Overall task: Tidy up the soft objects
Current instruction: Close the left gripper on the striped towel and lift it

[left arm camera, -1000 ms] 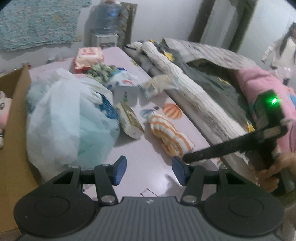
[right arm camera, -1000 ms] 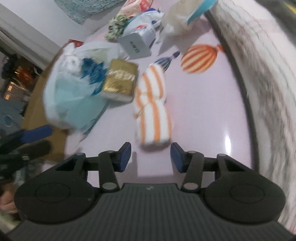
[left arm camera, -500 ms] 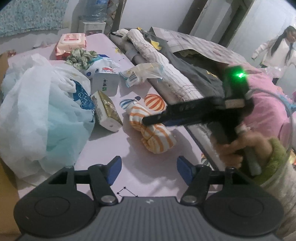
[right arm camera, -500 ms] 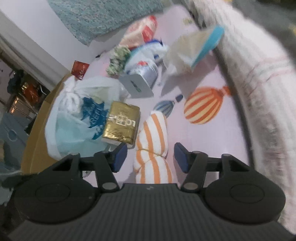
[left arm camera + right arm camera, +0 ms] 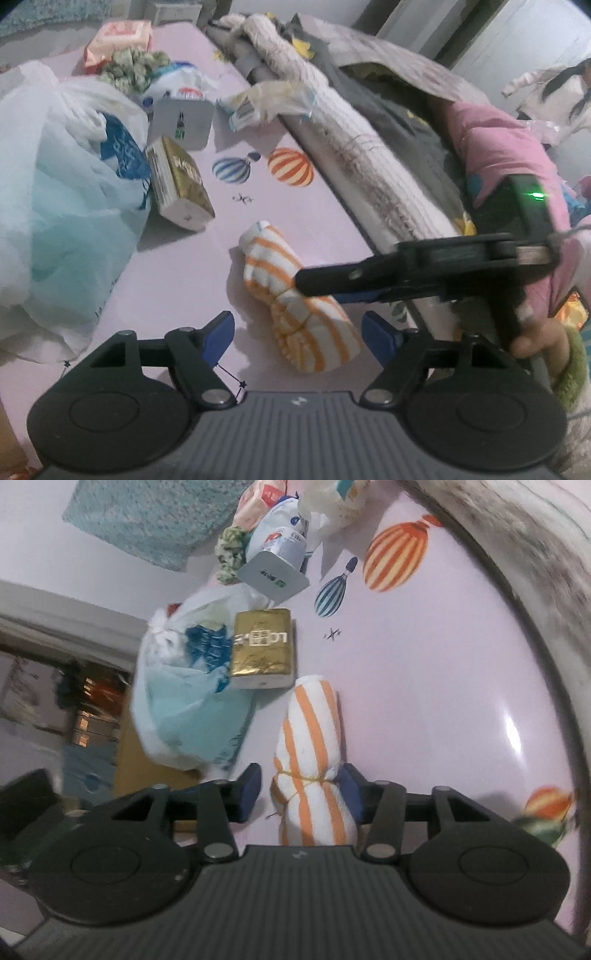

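An orange-and-white striped rolled towel (image 5: 295, 295) lies on the pink table (image 5: 325, 206); it also shows in the right wrist view (image 5: 310, 760), tied with yellow thread. My right gripper (image 5: 301, 790) is open with its jaws on either side of the towel's tied middle. In the left wrist view the right gripper (image 5: 321, 284) reaches in from the right over the towel. My left gripper (image 5: 299, 334) is open and empty, just in front of the towel's near end.
A gold tissue pack (image 5: 181, 184), a white plastic bag (image 5: 62, 206), a grey box (image 5: 183, 120), a pink wipes pack (image 5: 118, 42) and a green scrunchie (image 5: 133, 68) crowd the left. Rolled bedding (image 5: 351, 147) lines the right edge. A cardboard box (image 5: 147, 760) stands beside the table.
The towel has shifted toward the near edge. My right gripper has come down so its jaws straddle the towel's middle. My left gripper has moved closer to the towel.
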`<state>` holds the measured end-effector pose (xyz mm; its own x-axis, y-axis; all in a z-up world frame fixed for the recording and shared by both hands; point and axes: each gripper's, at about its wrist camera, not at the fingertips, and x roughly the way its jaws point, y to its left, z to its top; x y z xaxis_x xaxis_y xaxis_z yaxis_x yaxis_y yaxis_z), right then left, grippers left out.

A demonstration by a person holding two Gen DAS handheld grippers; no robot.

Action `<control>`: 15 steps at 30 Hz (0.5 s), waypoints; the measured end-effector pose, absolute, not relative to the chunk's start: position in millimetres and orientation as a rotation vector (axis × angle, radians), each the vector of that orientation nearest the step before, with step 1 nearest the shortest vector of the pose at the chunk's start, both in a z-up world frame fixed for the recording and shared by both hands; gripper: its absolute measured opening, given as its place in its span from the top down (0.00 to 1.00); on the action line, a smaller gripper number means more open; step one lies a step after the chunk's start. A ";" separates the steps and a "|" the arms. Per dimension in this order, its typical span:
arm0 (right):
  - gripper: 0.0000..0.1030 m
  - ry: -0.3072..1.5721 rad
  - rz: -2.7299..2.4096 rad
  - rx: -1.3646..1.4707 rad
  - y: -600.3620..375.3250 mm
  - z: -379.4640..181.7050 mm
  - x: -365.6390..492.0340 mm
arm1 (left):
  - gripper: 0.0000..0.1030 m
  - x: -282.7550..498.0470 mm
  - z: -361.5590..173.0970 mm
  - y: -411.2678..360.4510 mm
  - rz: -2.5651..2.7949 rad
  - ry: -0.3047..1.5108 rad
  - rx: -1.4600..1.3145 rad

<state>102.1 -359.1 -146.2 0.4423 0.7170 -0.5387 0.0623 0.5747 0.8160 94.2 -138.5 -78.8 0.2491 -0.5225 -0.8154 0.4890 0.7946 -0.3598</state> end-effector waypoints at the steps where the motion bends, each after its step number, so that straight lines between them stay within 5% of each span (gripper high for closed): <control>1: 0.45 1.033 0.476 0.887 -362.0 -144.2 99.6 | 0.25 96.0 -81.3 -140.2 -0.682 1.134 -0.038; 11: 0.41 0.924 0.442 0.909 -390.0 -138.6 82.5 | 0.25 110.0 -95.4 -163.9 -0.637 1.218 -0.066; 15: 0.41 0.892 0.435 0.895 -393.8 -136.5 76.0 | 0.37 116.7 -105.5 -171.0 -0.603 1.256 -0.063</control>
<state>76.0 -393.8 -136.5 0.5767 0.6595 -0.4821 0.0269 0.5745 0.8181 116.7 -171.0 -105.5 0.1771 -0.4595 -0.8704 0.3922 0.8440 -0.3657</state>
